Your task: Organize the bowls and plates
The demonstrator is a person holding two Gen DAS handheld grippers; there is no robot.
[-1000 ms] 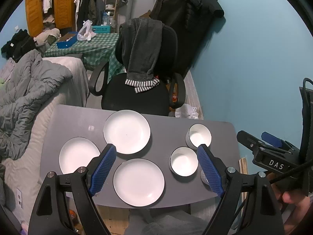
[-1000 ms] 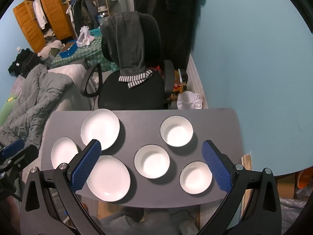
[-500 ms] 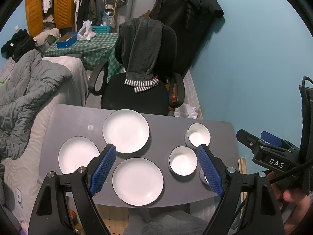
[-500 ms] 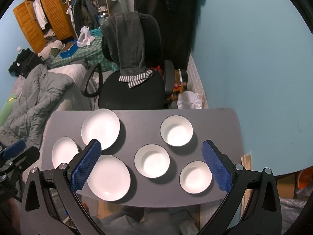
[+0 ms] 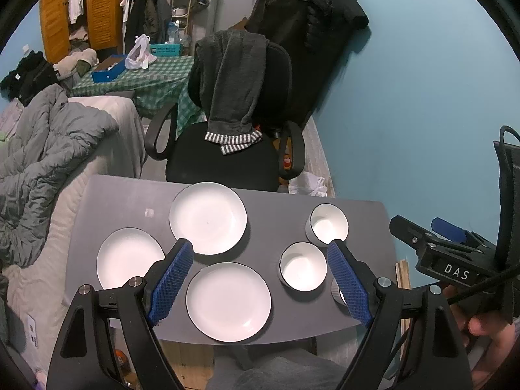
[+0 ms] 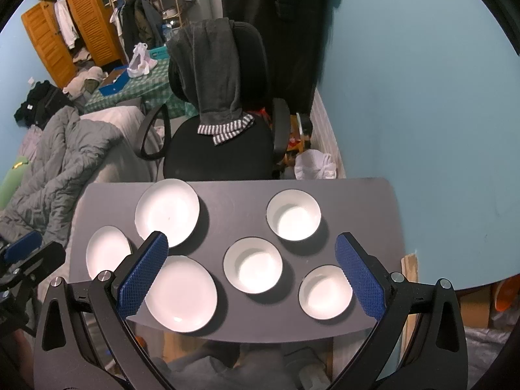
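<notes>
Both tools hang above the grey table (image 6: 214,208), holding nothing: your left gripper (image 5: 260,279) and right gripper (image 6: 252,271) each have their jaws spread wide. Below lie three white plates (image 5: 228,301) on the left and three white bowls (image 6: 253,265) on the right, all separate. Sorting looks unstarted; next, lower onto one rim to stack it. Beyond stands a black chair (image 6: 224,149).

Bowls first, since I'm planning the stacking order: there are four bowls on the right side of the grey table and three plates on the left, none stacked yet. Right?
Not quite: the right wrist view shows three bowls, not four: the far bowl, the middle bowl and the near bowl. The three plates on the left of the table lie separately, nothing stacked.
</notes>
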